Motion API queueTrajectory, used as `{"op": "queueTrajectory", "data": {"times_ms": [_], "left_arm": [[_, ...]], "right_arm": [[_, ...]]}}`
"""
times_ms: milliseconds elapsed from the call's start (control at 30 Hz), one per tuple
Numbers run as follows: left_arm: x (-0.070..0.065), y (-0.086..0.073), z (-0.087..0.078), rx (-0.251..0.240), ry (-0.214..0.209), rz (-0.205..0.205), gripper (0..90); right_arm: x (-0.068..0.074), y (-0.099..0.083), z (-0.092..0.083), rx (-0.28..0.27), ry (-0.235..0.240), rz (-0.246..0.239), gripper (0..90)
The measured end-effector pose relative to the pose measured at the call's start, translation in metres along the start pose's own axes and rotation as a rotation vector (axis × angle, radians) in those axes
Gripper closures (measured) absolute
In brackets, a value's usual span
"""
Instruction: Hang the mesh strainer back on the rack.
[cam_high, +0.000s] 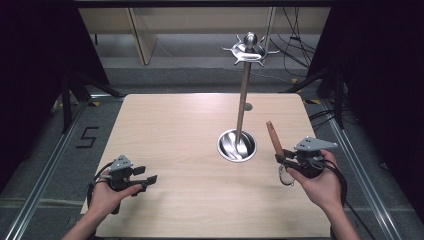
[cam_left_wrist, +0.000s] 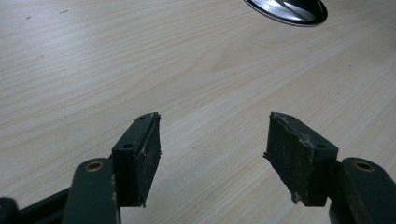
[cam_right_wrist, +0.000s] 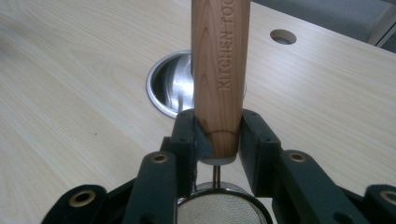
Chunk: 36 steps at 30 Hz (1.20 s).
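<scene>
high view: right gripper (cam_high: 284, 159) clamps strainer (cam_high: 274, 137) at table's (cam_high: 175, 125) near right, handle tilted up; stand (cam_high: 238, 145) just left.
left gripper view: left gripper (cam_left_wrist: 212, 154) jaws apart, nothing between.
right gripper view: pads (cam_right_wrist: 249, 135) pinch the wooden handle, mesh below.

stand base (cam_high: 237, 145) on the table (cam_high: 175, 130), strainer (cam_high: 273, 137) right of it.
</scene>
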<state>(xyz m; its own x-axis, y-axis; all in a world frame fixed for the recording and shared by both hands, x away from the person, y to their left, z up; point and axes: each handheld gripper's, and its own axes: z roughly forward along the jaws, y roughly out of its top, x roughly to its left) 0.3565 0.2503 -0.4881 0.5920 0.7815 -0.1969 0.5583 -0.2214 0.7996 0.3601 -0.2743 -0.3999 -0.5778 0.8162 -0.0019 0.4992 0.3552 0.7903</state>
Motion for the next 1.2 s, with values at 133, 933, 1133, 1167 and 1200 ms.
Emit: {"op": "queueTrajectory", "data": {"times_ms": [133,933,1133,1167,1200], "left_arm": [[0.0,0.0,0.0,0.004,0.001,0.004,34.4],[0.001,0.0,0.0,0.005,0.001,0.004,34.4],[0.0,0.0,0.0,0.0,0.001,-0.001,34.3],[0.001,0.0,0.0,0.005,0.002,0.003,34.3],[0.001,0.0,0.0,0.005,0.002,0.003,34.3]], "right_arm": [[-0.001,0.002,-0.001,-0.015,-0.001,-0.008,69.6],[0.002,0.014,-0.007,-0.088,-0.018,-0.002,69.5],[0.002,0.018,-0.008,-0.097,-0.018,-0.027,69.5],[0.004,0.018,-0.008,-0.095,-0.018,-0.013,69.5],[0.004,0.018,-0.008,-0.095,-0.018,-0.013,69.5]]}}
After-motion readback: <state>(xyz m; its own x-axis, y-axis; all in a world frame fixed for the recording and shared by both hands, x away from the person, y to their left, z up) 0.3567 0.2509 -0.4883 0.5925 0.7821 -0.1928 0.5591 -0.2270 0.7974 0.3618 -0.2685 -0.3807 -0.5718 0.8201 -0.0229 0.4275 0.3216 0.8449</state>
